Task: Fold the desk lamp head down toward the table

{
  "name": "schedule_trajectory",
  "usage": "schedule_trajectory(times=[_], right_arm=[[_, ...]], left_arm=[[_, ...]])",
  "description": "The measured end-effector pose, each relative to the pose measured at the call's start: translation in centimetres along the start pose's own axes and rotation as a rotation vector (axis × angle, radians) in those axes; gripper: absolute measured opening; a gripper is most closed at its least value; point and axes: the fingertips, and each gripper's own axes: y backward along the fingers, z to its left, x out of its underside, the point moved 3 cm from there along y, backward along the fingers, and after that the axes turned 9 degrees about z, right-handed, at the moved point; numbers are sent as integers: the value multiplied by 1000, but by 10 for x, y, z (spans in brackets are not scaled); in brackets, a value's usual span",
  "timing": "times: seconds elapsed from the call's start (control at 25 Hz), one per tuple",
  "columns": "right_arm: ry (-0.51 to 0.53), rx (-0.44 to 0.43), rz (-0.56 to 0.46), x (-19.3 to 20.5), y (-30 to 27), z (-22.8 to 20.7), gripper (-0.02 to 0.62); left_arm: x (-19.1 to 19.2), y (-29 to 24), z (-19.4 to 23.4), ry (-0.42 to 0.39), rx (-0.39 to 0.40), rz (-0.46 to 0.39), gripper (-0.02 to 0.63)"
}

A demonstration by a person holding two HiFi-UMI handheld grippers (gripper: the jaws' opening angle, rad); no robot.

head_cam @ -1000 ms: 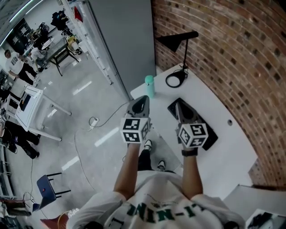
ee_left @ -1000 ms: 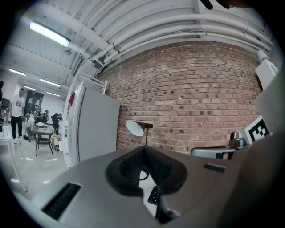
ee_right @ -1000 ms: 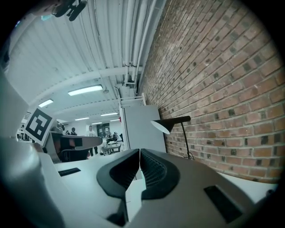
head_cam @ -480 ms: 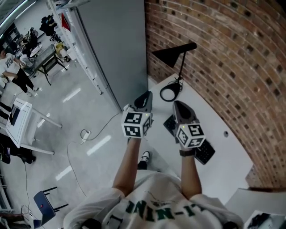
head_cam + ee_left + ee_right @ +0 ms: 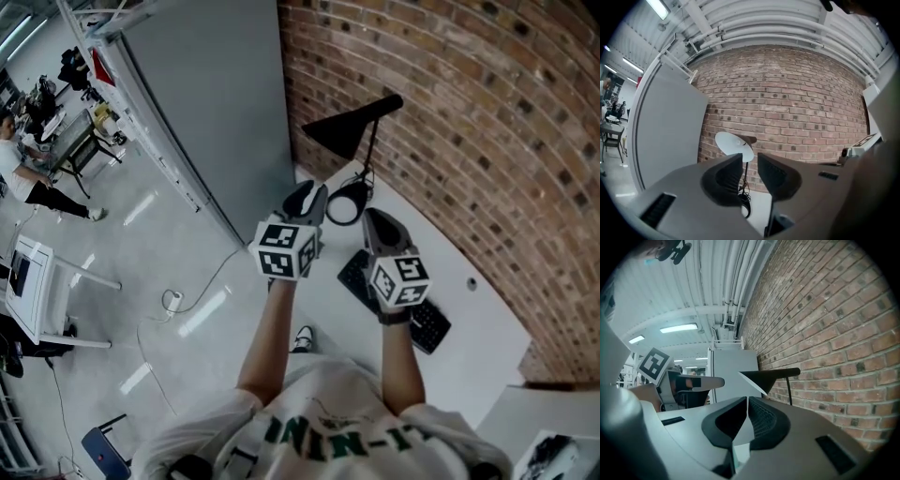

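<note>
The black desk lamp stands at the table's far end by the brick wall. Its cone head [image 5: 339, 133] is raised on a thin stem [image 5: 371, 155] over a ring base [image 5: 348, 202]. My left gripper [image 5: 309, 199] hangs just left of the base, below the head, and its jaws are opening with nothing between them. In the left gripper view the shade's white inside [image 5: 735, 144] and the stem show beyond the left gripper [image 5: 750, 163]. My right gripper [image 5: 376, 223] is shut and empty, just short of the base. The right gripper view has the lamp head [image 5: 765, 377] above the right gripper [image 5: 747, 401].
A black keyboard [image 5: 424, 324] lies on the white table [image 5: 473, 314] under my right arm. A grey partition [image 5: 216, 103] stands close on the left and the brick wall [image 5: 487, 141] runs along the right. Off the table's left edge is open floor [image 5: 131, 281].
Both grippers have moved forward over the table toward the lamp. The left jaws, shut before, now stand apart. The green bottle seen earlier is out of sight.
</note>
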Motion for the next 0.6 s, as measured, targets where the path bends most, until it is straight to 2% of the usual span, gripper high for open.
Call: schedule_trajectory(times=[0.32,0.6], right_arm=[[-11,25,7,-6,-21,-24,6],[-18,65,17,-5,-27,-52,6]], left_arm=[[-18,-39,10,-7,47,-12,124],[-29,-71,11,23,92,-36,152]])
